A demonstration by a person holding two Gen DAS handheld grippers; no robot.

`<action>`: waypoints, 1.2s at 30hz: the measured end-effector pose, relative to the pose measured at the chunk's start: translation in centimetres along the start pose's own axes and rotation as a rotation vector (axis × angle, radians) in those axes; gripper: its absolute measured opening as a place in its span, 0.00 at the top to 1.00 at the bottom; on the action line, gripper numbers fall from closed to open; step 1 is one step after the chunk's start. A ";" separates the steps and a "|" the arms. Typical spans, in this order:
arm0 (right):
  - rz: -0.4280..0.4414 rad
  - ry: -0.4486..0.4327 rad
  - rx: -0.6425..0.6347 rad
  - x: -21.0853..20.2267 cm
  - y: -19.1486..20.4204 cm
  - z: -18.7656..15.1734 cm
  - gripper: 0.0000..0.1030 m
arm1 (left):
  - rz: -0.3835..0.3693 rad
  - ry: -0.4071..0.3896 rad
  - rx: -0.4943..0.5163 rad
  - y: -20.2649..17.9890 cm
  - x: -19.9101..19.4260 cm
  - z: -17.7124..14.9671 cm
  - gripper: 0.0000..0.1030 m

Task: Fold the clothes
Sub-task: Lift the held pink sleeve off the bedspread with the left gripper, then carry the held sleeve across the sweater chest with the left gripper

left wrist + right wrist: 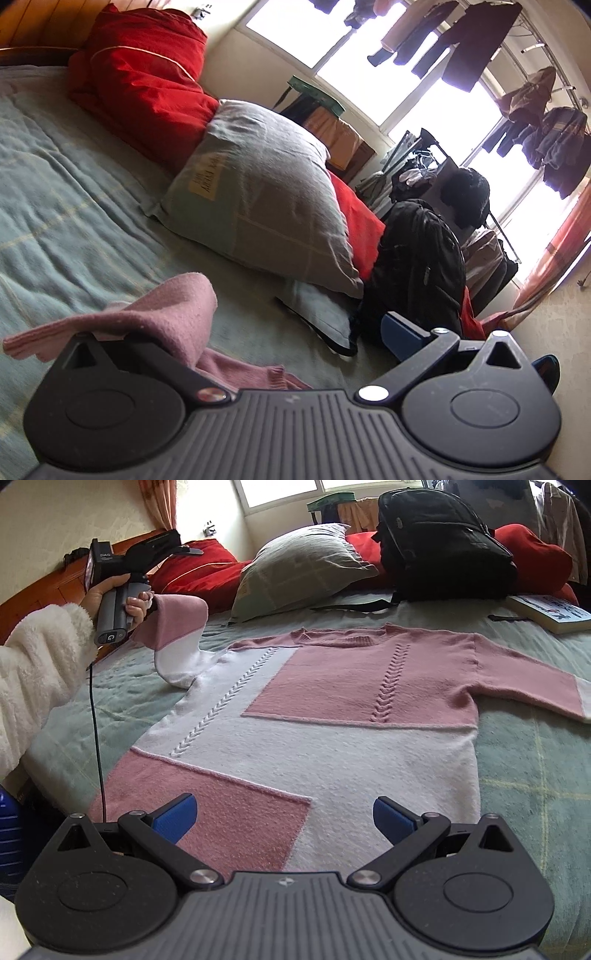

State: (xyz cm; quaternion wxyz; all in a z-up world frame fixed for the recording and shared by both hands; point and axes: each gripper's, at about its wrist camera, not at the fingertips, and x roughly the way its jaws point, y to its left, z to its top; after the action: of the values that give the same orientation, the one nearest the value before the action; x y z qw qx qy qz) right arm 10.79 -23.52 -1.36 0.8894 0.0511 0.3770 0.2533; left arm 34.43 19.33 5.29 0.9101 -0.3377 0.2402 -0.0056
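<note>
A pink-and-white sweater lies flat, front up, on the bed, its hem near and its collar at the far end toward the pillow. So its long axis runs near to far, straight ahead of the right gripper. That gripper hovers over the hem with its blue fingers spread wide, gripping nothing. The right sleeve lies stretched out flat to the right. The left sleeve is raised off the bed at the far left, its cuff pinched up by the person's hand on the left gripper's handle. From the left wrist view I cannot tell whether the left gripper itself is clamped on the cloth draped over one finger. The left side is clearly nearer that sleeve, and I would judge it needs to swing rightward across the chest, at right angles to the body's long axis.
</note>
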 end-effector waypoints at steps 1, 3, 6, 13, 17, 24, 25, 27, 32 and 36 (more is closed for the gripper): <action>0.001 -0.002 0.005 -0.1 -0.2 -0.1 0.00 | -0.001 0.003 0.001 -0.4 0.2 -0.1 0.01; 0.001 -0.006 0.014 -0.3 -0.6 -0.3 0.00 | -0.003 0.007 0.003 -1.0 0.6 -0.4 0.01; 0.005 -0.011 0.029 -0.5 -1.3 -0.5 0.00 | -0.008 0.015 0.003 -2.0 1.1 -0.9 0.01; 0.013 -0.020 0.061 -1.0 -2.7 -1.0 0.00 | -0.016 0.035 0.030 -4.7 2.4 -1.8 0.01; 0.017 -0.023 0.071 -1.2 -3.2 -1.2 0.00 | -0.026 0.049 0.047 -6.3 3.2 -2.6 0.01; 0.006 -0.022 0.078 -1.2 -3.7 -1.5 0.00 | -0.041 0.086 0.062 -8.3 5.1 -4.2 0.01; 0.009 -0.022 0.079 -1.3 -3.8 -1.6 0.00 | -0.042 0.091 0.065 -8.6 5.3 -4.5 0.01; 0.007 -0.020 0.078 -1.3 -3.9 -1.6 0.00 | -0.045 0.102 0.073 -9.0 5.8 -5.0 0.01; 0.006 -0.022 0.091 -1.3 -4.4 -1.6 0.00 | -0.050 0.126 0.089 -9.9 6.8 -6.0 0.01; 0.009 -0.022 0.098 -1.2 -4.7 -1.7 0.00 | -0.049 0.140 0.096 -10.4 7.4 -6.5 0.01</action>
State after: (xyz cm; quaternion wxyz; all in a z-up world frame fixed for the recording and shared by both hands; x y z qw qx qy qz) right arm 10.81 -28.32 -3.11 0.8888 0.0988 0.3790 0.2378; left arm 39.73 6.04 4.23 0.9058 -0.2983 0.2942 -0.0629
